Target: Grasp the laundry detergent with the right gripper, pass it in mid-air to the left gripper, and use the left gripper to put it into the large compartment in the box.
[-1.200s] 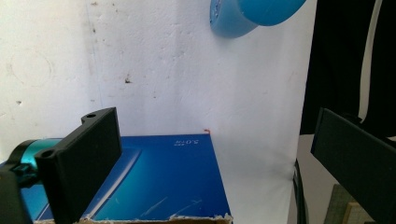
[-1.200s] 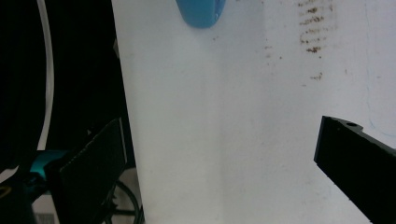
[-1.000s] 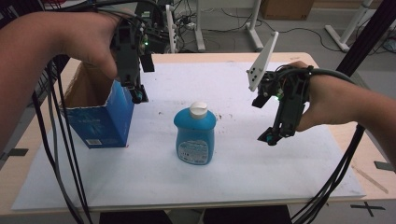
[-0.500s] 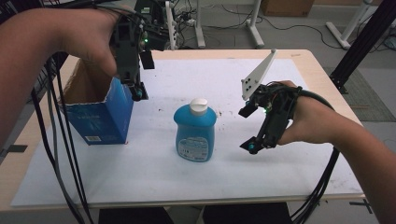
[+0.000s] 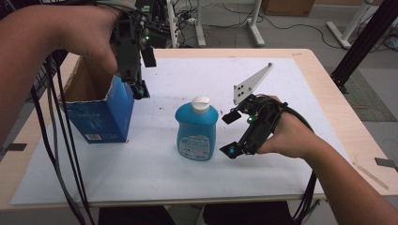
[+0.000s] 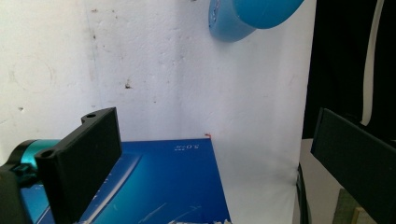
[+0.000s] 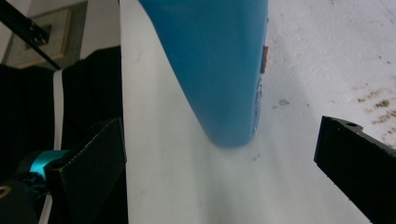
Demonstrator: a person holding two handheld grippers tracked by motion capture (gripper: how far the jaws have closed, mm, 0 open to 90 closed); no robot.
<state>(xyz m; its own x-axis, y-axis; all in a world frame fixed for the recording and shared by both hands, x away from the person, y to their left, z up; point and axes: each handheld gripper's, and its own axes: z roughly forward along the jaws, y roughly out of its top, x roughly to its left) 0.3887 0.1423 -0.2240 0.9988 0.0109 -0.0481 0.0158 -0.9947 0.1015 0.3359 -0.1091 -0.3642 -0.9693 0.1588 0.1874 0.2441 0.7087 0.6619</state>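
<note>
A blue bottle (image 5: 197,130) with a white cap stands upright in the middle of the white mat. My right gripper (image 5: 230,133) is open just to its right, jaws level with the bottle's body but apart from it; in the right gripper view the bottle (image 7: 219,65) rises ahead between the jaws. An open blue cardboard box (image 5: 101,110) stands at the left. My left gripper (image 5: 140,89) hangs open above the box's right wall, pointing down. In the left gripper view the box's blue side (image 6: 159,186) lies below and the bottle's base (image 6: 247,18) is at the top.
The white mat (image 5: 305,154) covers most of the wooden table (image 5: 328,75). Cables trail from both grippers down the left and right front edges. Metal stand legs and floor cables lie beyond the table's far edge.
My right gripper has moved left toward the bottle and now sits close beside it. The left gripper has stayed over the box.
</note>
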